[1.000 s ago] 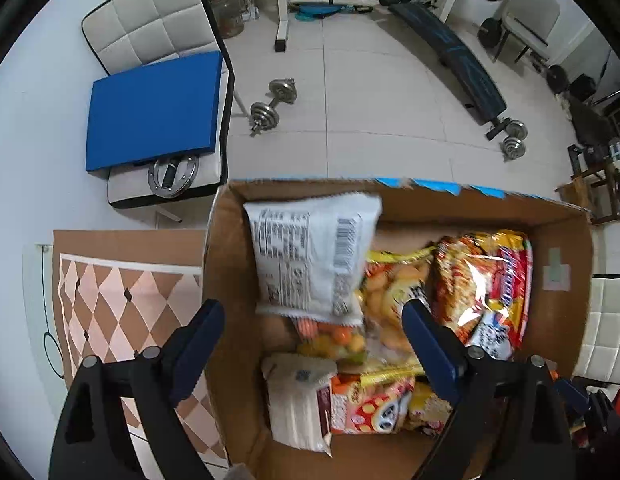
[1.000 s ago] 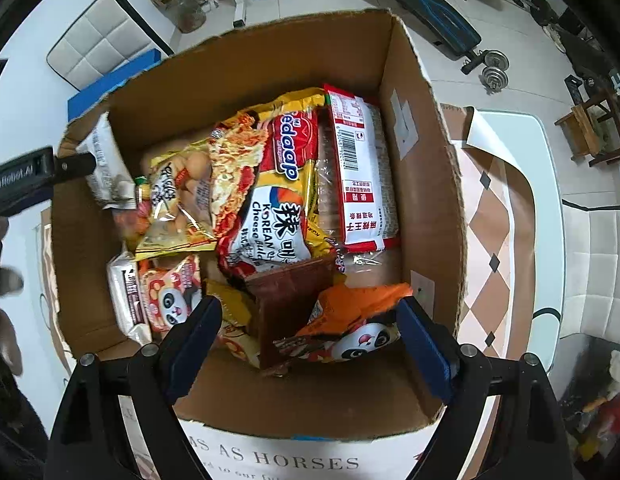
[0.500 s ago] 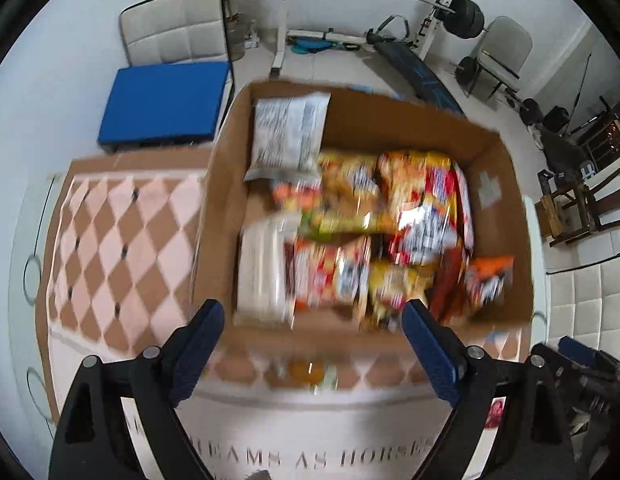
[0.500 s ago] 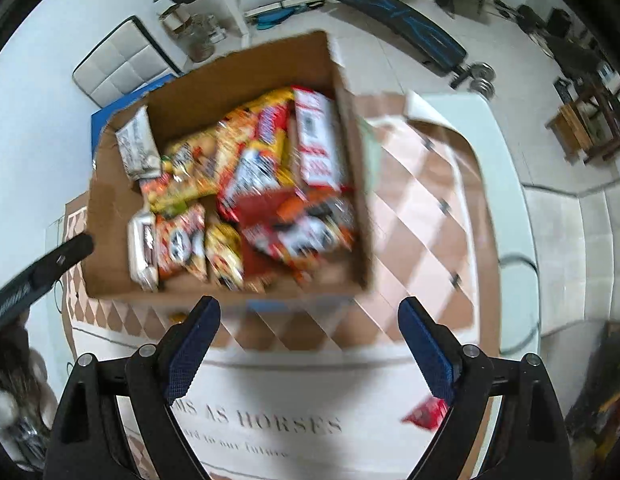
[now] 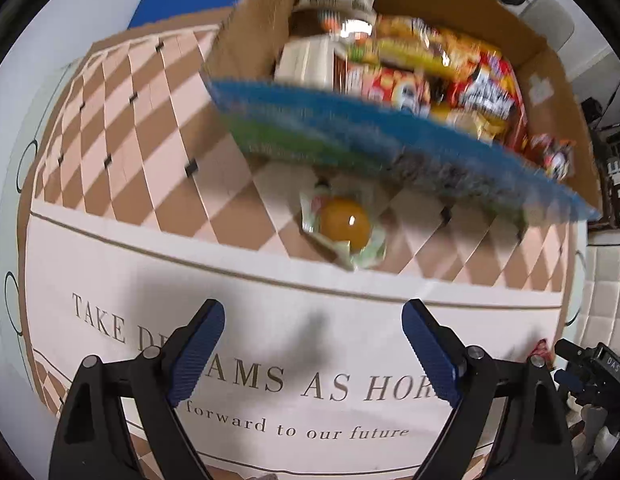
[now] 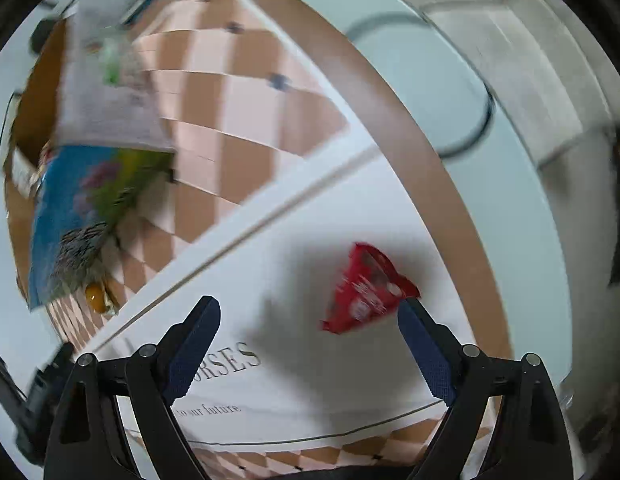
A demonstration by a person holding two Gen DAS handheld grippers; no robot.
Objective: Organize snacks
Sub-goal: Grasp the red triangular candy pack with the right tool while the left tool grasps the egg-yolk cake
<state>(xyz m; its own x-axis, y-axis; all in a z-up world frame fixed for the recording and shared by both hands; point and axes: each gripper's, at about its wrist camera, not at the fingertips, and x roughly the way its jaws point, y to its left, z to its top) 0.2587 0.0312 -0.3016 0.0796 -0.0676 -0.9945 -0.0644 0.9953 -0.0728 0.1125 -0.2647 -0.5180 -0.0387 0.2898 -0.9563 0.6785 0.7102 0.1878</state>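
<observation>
With most snacks packed in the brown cardboard box [image 5: 245, 28] at upper frame, our left gripper [image 5: 314, 344] and right gripper [image 6: 310, 336], both spread empty, leave the orange jelly cup [image 5: 344, 226] mid-frame and the red foil packet [image 6: 366, 290] at lower right.

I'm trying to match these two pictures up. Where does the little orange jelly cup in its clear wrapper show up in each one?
Left wrist view: the jelly cup lies near the middle, on the checkered cloth just in front of the cardboard box's blue front.
Right wrist view: the same cup is small at the lower left edge, under the box's blue side.
Shared landmark: the box's blue printed panel.
</observation>
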